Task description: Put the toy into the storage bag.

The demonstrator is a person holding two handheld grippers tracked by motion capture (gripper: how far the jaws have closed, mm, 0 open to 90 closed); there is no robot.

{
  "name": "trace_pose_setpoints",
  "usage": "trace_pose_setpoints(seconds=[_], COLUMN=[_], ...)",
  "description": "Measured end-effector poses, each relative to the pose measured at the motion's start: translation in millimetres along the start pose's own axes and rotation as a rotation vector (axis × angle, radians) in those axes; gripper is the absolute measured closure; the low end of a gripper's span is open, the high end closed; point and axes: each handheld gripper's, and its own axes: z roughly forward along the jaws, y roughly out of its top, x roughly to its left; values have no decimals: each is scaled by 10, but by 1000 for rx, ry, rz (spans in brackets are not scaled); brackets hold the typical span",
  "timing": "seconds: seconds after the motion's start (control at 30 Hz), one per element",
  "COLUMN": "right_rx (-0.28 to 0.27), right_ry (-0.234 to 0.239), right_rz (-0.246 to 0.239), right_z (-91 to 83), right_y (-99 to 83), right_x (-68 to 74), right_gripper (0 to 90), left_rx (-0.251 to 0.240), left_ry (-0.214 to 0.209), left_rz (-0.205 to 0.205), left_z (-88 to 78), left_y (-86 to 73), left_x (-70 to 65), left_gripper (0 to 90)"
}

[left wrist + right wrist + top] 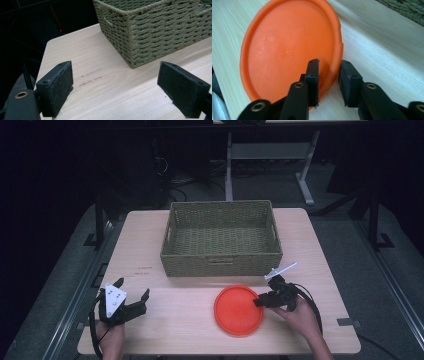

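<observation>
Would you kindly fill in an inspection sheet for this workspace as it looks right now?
Surface: light wooden table, faint marks near the left side.
Job's things: orange plate lying near the front edge; woven basket behind it, apparently empty.
Clutter: nothing seen.
Grippers: left gripper open over bare table, holding nothing; right gripper straddles the plate's rim, one jaw inside and one outside, a gap still visible.
Cables: black cable loops from the right gripper; another trails from the left.
Surroundings: dark room, grey floor, another table's legs beyond.
</observation>
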Motion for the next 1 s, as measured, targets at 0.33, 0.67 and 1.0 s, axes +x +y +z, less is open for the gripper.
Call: trace_pose_setpoints(seconds=[0.33, 0.67, 1.0], right_rx=[-42, -77, -106], right_ry=[2, 19, 19], right_rz=[-45, -55, -93], right_z=[-134, -282, -451], right_y=[72, 99, 139], right_x=[102, 227, 362], right_gripper=[804, 822, 823], left_rx=[-2, 1, 0], left_ry=[3, 4, 5], left_rz=[5, 10, 13], left_z=[-7, -5, -6], left_y=[3, 5, 5], left_x=[5, -2, -8], left_gripper=[127, 127, 127])
